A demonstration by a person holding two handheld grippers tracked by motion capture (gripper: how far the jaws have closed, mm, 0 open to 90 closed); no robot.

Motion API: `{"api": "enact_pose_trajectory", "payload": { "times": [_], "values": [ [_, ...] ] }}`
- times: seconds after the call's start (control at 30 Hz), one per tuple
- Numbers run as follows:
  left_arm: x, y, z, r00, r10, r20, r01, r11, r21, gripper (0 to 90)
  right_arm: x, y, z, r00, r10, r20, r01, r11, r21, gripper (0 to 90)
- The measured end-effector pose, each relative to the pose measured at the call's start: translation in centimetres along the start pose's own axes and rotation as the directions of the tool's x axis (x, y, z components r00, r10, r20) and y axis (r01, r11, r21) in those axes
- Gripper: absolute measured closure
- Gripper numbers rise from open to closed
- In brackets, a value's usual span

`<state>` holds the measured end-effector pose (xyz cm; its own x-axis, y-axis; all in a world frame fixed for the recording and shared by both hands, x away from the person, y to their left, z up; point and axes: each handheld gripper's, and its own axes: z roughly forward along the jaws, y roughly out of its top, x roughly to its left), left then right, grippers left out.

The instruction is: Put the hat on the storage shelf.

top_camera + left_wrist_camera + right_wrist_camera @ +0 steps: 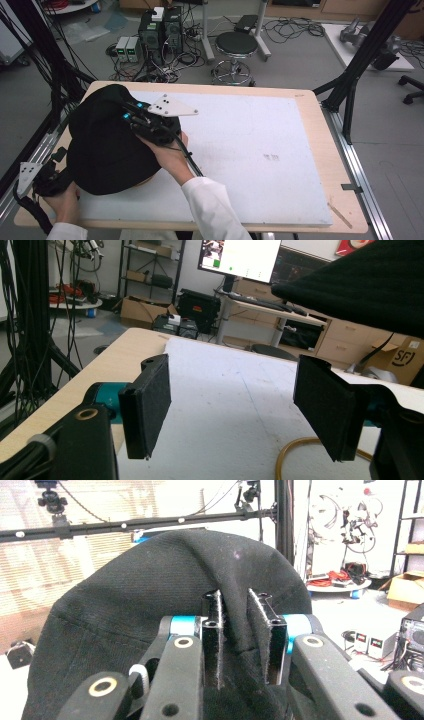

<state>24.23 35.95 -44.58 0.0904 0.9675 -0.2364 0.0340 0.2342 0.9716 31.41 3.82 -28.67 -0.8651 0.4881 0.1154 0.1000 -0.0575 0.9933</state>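
The right hand-held gripper pinches only a thin fold of the black hat, which may slip free, while the left hand-held gripper beside the hat gapes empty.

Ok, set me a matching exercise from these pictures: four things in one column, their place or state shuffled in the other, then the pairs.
Things
1. right gripper
2. left gripper
3. black hat
4. stool

Places or states
A. on the floor beyond the table's far edge
B. jaws wide apart, nothing between them
C. pinching a fold of black cloth
D. on the table's left part, lifted at one side

Pairs: 1-C, 2-B, 3-D, 4-A
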Motion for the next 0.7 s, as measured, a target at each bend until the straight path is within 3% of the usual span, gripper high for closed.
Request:
{"api": "enact_pose_trajectory", "payload": {
  "times": [0.37, 0.5, 0.57, 0.63, 0.7],
  "values": [
    [0.0, -0.1, 0.0, 1.0, -0.008, -0.004, 0.008, 1.0, 0.001, 31.5, 0.4, 0.2, -0.7, 0.999, -0.043, -0.009, 0.043, 0.998, -0.038, 62.2],
    [0.0, -0.1, -0.1, 0.9999, -0.009, -0.005, 0.009, 1.0, -0.002, 31.6, 0.5, 0.2, -1.0, 0.9988, -0.036, 0.034, 0.038, 0.998, -0.053, 44.3],
    [0.0, -0.1, -0.1, 1.0, -0.008, -0.005, 0.008, 1.0, -0.002, 31.6, 0.5, 0.3, -1.1, 0.9982, -0.032, 0.051, 0.035, 0.997, -0.062, 39.7],
    [0.0, -0.1, 0.0, 1.0, -0.006, -0.005, 0.006, 1.0, -0.001, 31.6, 0.1, 0.4, -1.6, 0.9985, -0.009, 0.054, 0.012, 0.998, -0.059, 29.7],
    [0.0, -0.1, 0.0, 1.0, -0.006, -0.006, 0.005, 1.0, -0.002, 31.5, 0.0, 0.5, -1.8, 0.9984, -0.01, 0.056, 0.013, 0.998, -0.054, 27.0]
  ]
}}
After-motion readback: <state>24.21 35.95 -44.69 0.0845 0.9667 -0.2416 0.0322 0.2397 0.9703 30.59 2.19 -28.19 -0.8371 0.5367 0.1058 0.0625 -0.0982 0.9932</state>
